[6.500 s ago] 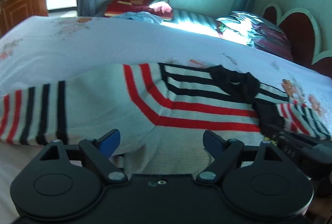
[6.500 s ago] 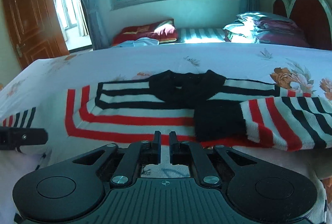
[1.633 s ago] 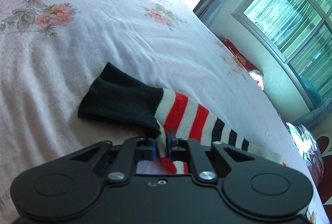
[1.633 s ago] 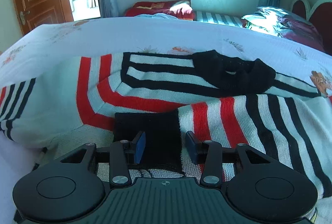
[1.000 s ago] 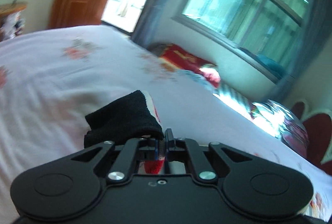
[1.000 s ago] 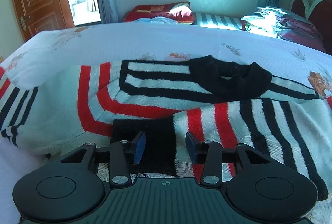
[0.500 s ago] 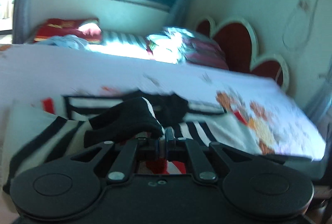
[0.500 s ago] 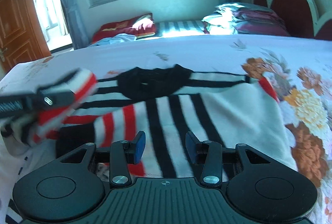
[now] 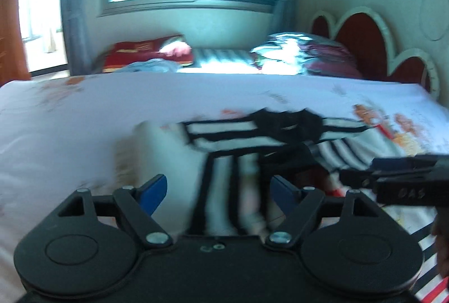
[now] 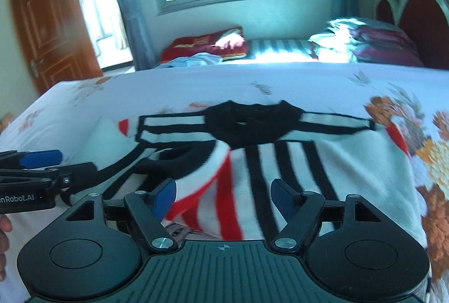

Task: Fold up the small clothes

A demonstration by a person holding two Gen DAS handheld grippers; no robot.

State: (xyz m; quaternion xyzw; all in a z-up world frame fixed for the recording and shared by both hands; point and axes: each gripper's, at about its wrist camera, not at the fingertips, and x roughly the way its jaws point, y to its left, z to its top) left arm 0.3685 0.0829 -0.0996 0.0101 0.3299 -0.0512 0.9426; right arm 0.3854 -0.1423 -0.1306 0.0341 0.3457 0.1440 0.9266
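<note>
Though motion-blurred, the striped sweater (image 9: 224,190) lies below both opening jaws.

A bed (image 10: 196,84) with a white floral sheet carries a striped sweater (image 10: 280,162) spread flat, and beyond the sweater's black collar lie folded blankets (image 10: 364,44) by the headboard (image 10: 421,13).

Striped sweater (image 10: 252,162) on floral bedsheet (image 10: 364,84)

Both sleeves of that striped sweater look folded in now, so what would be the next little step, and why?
Probably lower both opening tools, left tool and right tool, to the striped sweater near edge: neither holds cloth, both sleeves lie crossed over its body, and it still needs folding toward the black collar.
</note>
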